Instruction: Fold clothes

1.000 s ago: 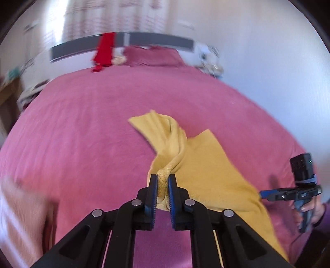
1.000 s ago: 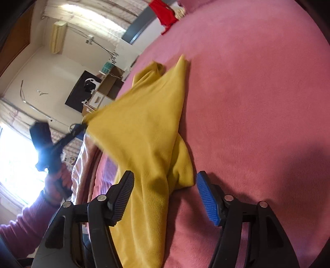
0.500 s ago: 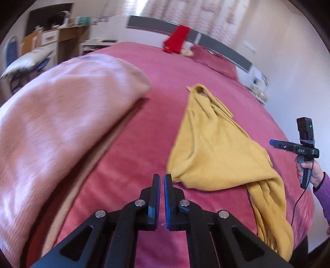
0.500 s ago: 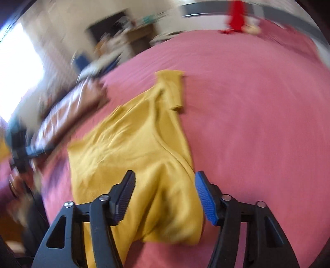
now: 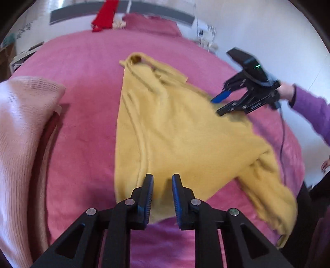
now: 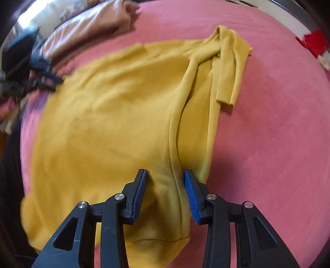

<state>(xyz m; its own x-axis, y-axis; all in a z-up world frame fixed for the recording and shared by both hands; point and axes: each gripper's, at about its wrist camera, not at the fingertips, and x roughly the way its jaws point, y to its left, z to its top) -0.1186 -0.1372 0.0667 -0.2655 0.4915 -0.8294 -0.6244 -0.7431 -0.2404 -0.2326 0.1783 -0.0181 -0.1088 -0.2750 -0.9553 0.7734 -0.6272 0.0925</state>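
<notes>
Rumpled mustard sweater (image 6: 115,115) on pink bedspread (image 6: 268,123)

Both tools are matte black plastic with triangular cut-outs in the arms behind the fingers (image 5: 149,195), and round silver screws sit at each pivot. The inner faces carry ribbed blue pads (image 6: 190,198). Behind the right gripper (image 5: 221,103) (small green light on its housing) runs a thin dark cable and a purple knitted sleeve (image 5: 311,111).

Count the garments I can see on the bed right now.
3, maybe more hidden: yellow sweater spread mid-bed under both grippers, pink knit bunched at the bed's left edge, red garment draped over the headboard.
</notes>
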